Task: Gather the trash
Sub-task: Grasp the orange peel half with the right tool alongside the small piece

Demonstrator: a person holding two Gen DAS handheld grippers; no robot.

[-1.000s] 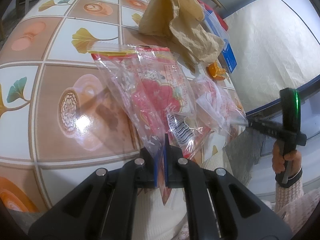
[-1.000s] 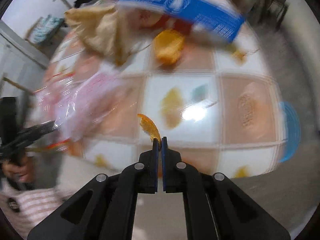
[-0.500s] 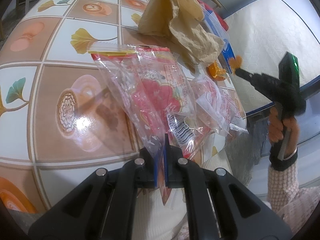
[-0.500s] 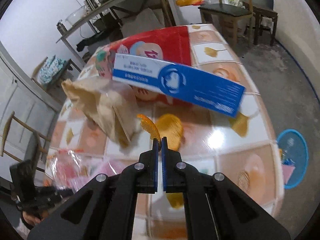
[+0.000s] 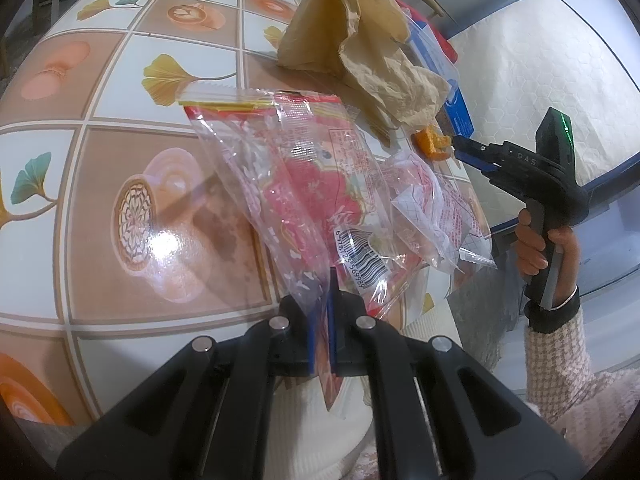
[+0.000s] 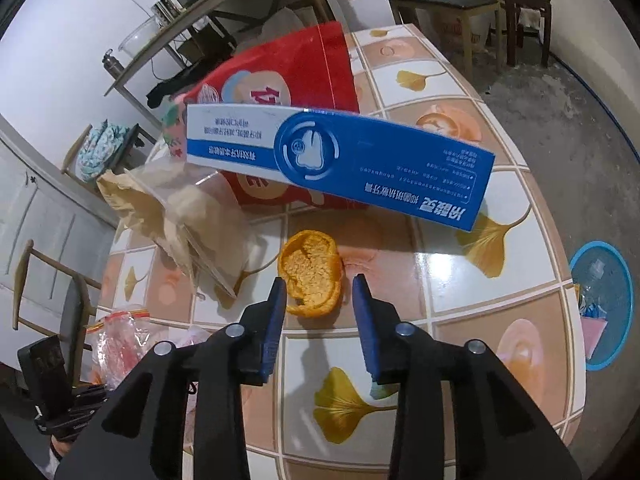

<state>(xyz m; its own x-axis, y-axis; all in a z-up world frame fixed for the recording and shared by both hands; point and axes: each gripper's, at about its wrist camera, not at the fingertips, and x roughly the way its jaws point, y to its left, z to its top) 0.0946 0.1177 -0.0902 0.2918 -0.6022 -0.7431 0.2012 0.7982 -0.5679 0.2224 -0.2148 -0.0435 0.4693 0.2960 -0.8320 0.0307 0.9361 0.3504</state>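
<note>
Left gripper (image 5: 323, 320) clamped on the near edge of a clear plastic bag (image 5: 312, 184) lying on the tiled table (image 5: 100, 120); crumpled brown paper (image 5: 360, 36) just beyond the bag; right gripper (image 6: 320, 304) spread wide, fingers either side of an orange peel (image 6: 311, 276) on the table, not touching it; blue toothpaste box (image 6: 340, 156) propped just behind the peel, against a red bag (image 6: 296, 76); blue bin (image 6: 602, 308) on the floor, well right of the peel.

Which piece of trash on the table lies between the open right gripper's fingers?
The orange peel, hollow side up; the right gripper brackets only this.
</note>
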